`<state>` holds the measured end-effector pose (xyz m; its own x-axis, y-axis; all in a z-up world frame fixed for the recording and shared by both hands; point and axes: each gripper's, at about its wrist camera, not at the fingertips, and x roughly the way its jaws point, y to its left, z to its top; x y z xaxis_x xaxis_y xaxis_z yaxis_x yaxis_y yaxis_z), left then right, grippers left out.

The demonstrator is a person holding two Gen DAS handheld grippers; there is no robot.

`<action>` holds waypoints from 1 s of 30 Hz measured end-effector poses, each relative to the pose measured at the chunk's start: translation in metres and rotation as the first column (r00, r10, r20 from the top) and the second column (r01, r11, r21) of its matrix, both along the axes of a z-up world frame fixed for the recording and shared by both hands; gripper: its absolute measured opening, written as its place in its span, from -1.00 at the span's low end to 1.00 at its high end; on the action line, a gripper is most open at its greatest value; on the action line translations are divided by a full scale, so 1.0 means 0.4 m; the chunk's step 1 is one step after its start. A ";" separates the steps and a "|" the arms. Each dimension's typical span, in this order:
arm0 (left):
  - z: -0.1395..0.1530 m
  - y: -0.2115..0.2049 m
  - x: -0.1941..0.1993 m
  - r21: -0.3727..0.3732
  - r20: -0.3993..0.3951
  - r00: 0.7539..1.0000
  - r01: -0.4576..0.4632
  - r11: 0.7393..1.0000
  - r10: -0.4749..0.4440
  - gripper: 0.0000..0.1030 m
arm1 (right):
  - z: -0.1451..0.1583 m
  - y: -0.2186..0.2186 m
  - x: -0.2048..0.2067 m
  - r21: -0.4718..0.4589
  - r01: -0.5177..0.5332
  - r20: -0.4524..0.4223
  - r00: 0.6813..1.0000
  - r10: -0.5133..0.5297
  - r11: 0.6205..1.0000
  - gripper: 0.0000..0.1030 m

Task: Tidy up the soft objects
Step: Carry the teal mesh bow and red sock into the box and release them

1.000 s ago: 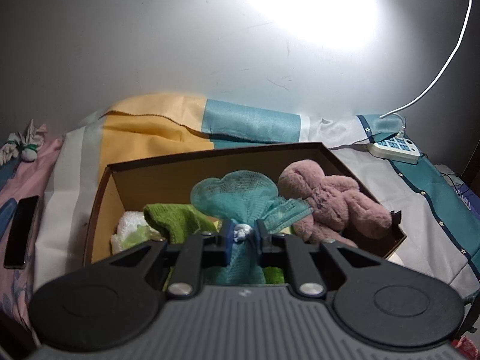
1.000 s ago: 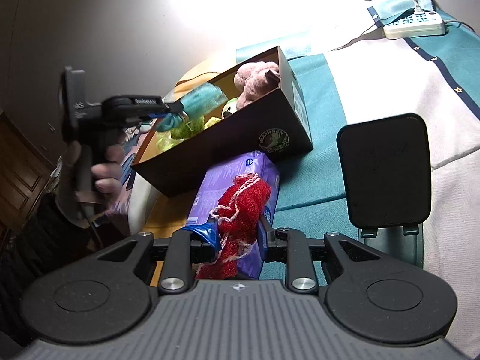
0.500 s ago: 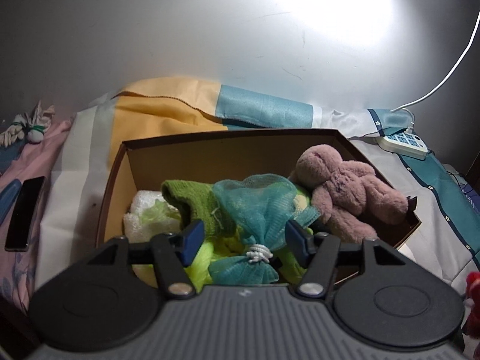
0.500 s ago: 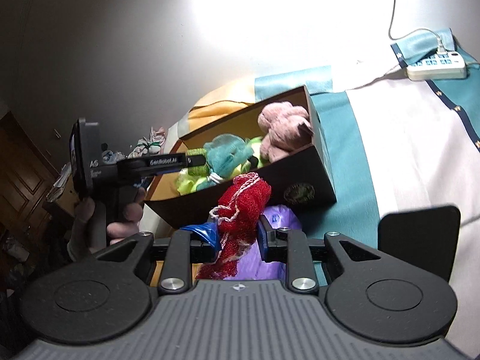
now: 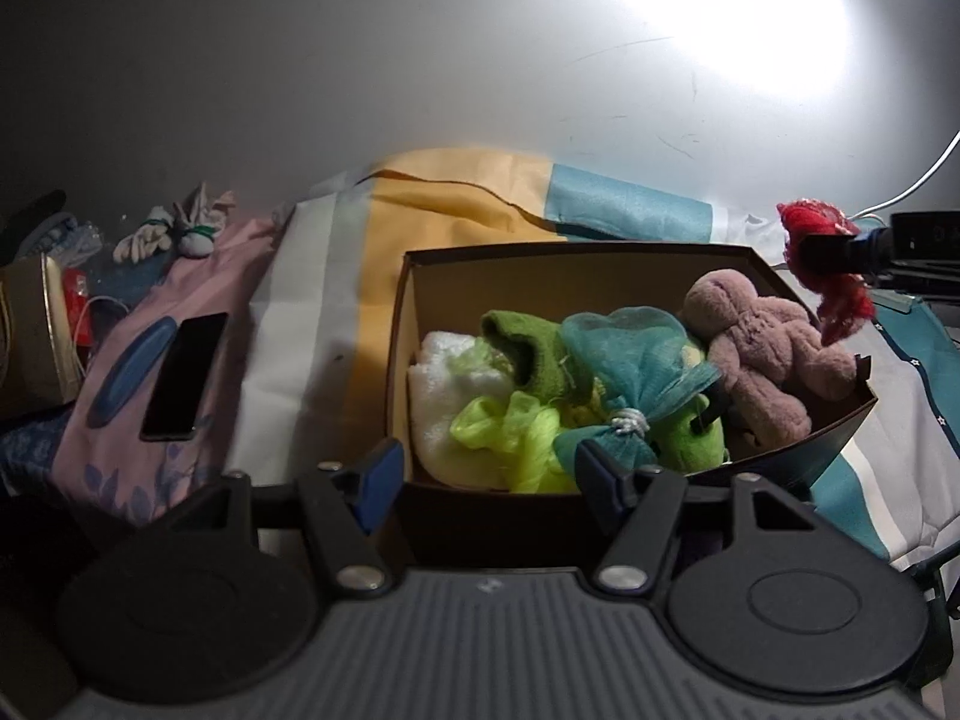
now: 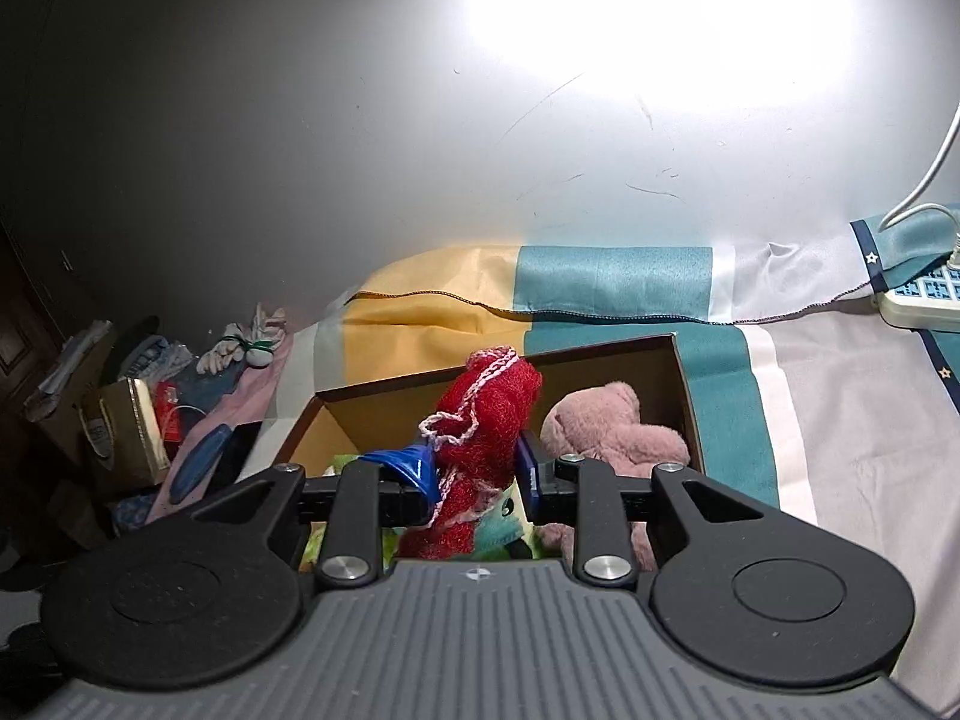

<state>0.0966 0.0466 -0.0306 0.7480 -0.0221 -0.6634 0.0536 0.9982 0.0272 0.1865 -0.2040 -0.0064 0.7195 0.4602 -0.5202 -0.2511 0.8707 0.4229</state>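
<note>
Soft toys fill the brown cardboard box [image 5: 840, 420] on the bed: white towel [image 5: 444, 384], teal mesh pouf [image 5: 630, 360], pink plush [image 5: 762, 354]. Left hand-held gripper [image 5: 486, 468] gapes, empty. Right hand-held gripper [image 6: 474, 474] pinches the red knitted mesh pouf [image 6: 486, 420], long axis upright, above the box.

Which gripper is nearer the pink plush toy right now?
Right. The right gripper, clamping the red mesh pouf, hangs just above the pink plush toy; the left gripper sits open outside the box's near wall.
</note>
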 end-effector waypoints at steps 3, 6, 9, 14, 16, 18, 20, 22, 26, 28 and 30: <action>0.002 0.027 -0.012 0.004 -0.003 0.999 -0.035 0.999 0.035 0.28 | -0.030 0.039 0.039 -0.049 0.009 -0.009 1.000 -0.009 0.999 -0.73; 0.000 0.044 -0.022 0.008 -0.007 0.999 -0.054 0.999 0.054 0.29 | -0.063 0.064 0.068 -0.093 0.022 -0.017 1.000 -0.024 0.995 -0.73; -0.006 0.055 -0.026 0.006 -0.016 0.998 -0.061 0.998 0.061 0.29 | -0.086 0.083 0.085 -0.131 -0.014 -0.019 1.000 0.011 0.991 -0.69; -0.012 0.056 -0.025 0.001 -0.031 0.998 -0.059 0.998 0.059 0.29 | -0.091 0.088 0.087 -0.144 -0.032 -0.012 0.999 0.030 0.989 -0.62; -0.013 0.054 -0.025 -0.002 -0.031 0.998 -0.055 0.998 0.055 0.29 | -0.084 0.077 0.088 -0.110 -0.019 -0.026 1.000 0.017 0.994 -0.59; -0.012 0.048 -0.021 -0.001 -0.033 0.998 -0.051 0.999 0.051 0.30 | -0.068 0.067 0.074 -0.106 0.013 0.010 1.000 -0.012 0.994 -0.57; -0.012 0.041 -0.018 0.004 -0.040 0.998 -0.047 0.999 0.047 0.29 | -0.054 0.052 0.062 -0.068 0.014 0.010 1.000 -0.014 0.998 -0.55; -0.010 0.034 -0.016 0.013 -0.041 0.998 -0.050 0.999 0.050 0.30 | -0.038 0.045 0.045 -0.066 0.024 -0.005 1.000 -0.024 0.998 -0.54; -0.001 0.021 -0.015 0.025 -0.040 0.998 -0.051 0.998 0.052 0.30 | 0.007 0.039 -0.020 -0.079 0.032 0.029 0.999 -0.030 0.996 -0.54; 0.005 0.009 -0.019 0.043 -0.031 0.998 -0.053 0.998 0.054 0.30 | 0.023 0.037 -0.049 -0.086 0.065 0.030 0.998 -0.062 0.994 -0.53; 0.011 0.000 -0.024 0.054 -0.026 0.998 -0.055 0.997 0.056 0.31 | 0.037 0.035 -0.080 -0.089 0.090 0.026 0.996 -0.088 0.992 -0.53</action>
<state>0.0871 0.0465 -0.0262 0.7286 0.0551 -0.6828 -0.0004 0.9968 0.0801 0.1544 -0.1900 0.0083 0.7671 0.3458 -0.5403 -0.1792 0.9243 0.3370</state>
